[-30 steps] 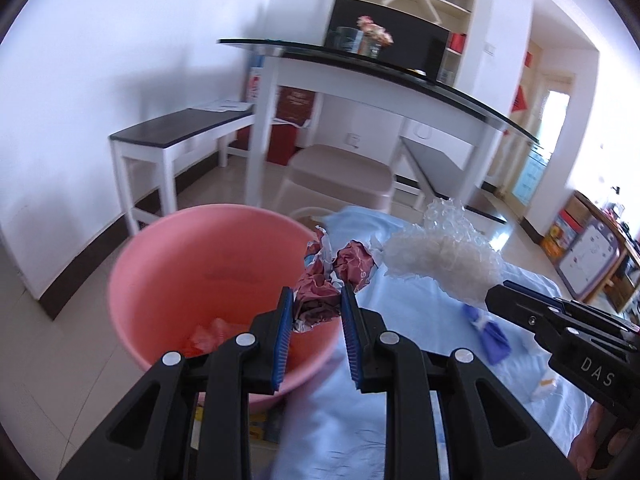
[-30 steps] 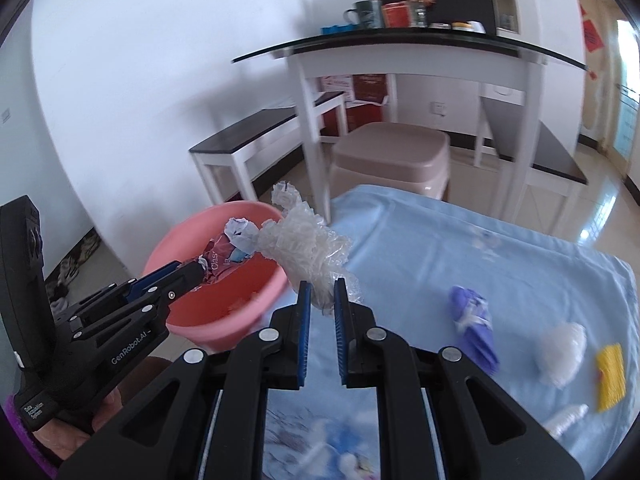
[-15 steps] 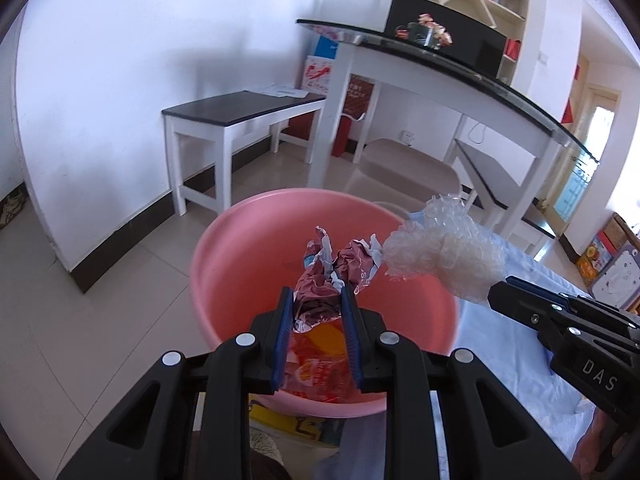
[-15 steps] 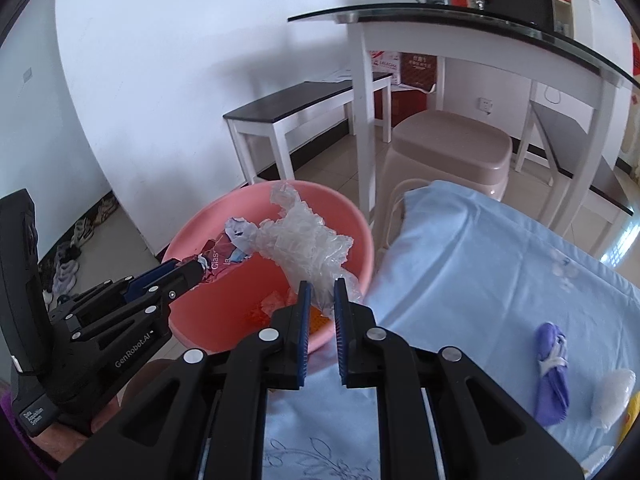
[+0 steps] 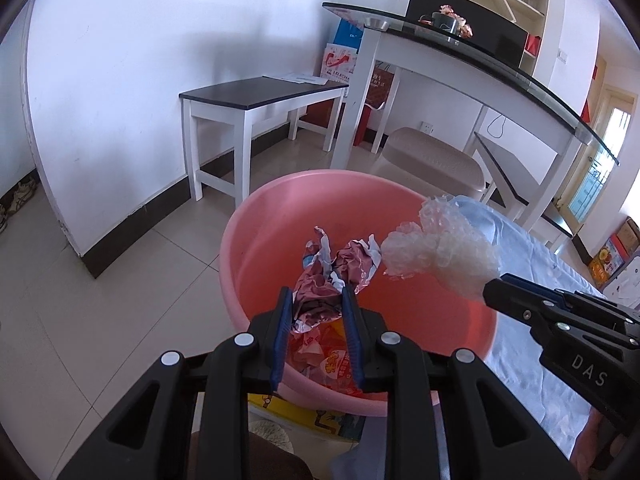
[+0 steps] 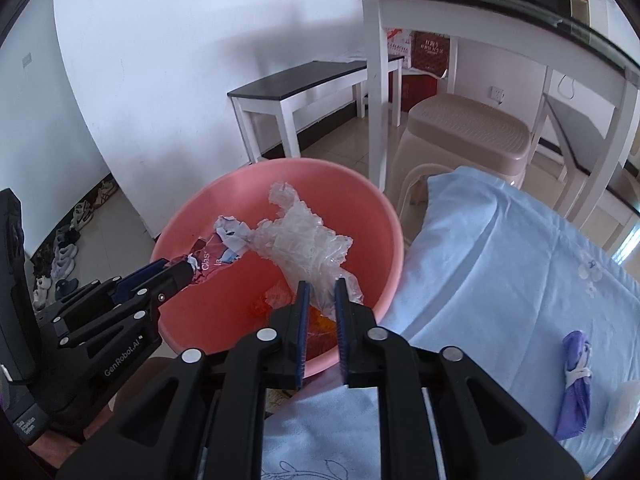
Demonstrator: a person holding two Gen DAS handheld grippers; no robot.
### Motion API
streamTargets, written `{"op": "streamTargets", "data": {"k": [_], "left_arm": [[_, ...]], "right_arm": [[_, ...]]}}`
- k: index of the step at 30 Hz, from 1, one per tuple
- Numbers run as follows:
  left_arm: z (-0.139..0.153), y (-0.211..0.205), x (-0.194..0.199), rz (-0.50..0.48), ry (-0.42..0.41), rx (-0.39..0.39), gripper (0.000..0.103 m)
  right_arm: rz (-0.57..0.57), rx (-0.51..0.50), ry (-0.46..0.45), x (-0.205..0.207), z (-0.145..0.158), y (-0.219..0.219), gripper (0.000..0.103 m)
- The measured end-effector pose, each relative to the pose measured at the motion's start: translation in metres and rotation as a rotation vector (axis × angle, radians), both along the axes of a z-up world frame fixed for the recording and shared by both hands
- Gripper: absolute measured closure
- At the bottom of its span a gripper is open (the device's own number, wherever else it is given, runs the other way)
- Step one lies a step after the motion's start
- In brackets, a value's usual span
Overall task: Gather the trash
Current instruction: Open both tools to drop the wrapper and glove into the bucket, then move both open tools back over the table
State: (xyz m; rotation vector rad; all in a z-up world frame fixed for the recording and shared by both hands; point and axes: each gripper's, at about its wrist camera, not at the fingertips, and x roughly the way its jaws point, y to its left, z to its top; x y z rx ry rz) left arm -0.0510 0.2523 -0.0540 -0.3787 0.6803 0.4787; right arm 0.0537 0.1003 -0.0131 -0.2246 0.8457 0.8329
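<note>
A pink basin (image 5: 280, 216) (image 6: 192, 312) stands on the floor beside the blue-covered table. My left gripper (image 5: 316, 300) is shut on a crumpled red and white wrapper (image 5: 340, 268) and holds it over the basin; the gripper (image 6: 176, 272) also shows in the right wrist view. My right gripper (image 6: 320, 292) is shut on a crumpled clear plastic wrap (image 6: 300, 240) (image 5: 440, 252), also above the basin. Orange and red wrappers (image 5: 320, 356) lie in the basin's bottom.
The blue tablecloth (image 6: 500, 260) carries a purple cloth bundle (image 6: 576, 380) and a white lump (image 6: 624, 408) at the right. A beige stool (image 6: 468, 136), a dark-topped bench (image 5: 260, 96) and a glass-topped white table (image 5: 460, 40) stand behind the basin. Shoes (image 6: 60, 260) line the left wall.
Both grippers have moved left from above the table's edge to over the basin, each still holding its trash. The basin now fills the middle of both views.
</note>
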Motion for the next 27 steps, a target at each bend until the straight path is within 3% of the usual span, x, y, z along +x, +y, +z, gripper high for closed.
{"op": "streamTargets", "data": {"k": [6,16,27], "left_arm": [[0.002,0.002,0.000,0.003,-0.005,-0.002,0.073],[0.015,-0.008,-0.006,-0.017,-0.045,0.000,0.067],[0.034,-0.046,-0.002,-0.106,-0.076,0.025,0.062]], "right_arm": [[0.005,0.018,0.024,0.002,-0.002,0.001,0.076],[0.003,0.064,0.007,-0.006,0.011,-0.015,0.075],[-0.043,0.087,0.004,-0.019,0.020,-0.065,0.075]]}}
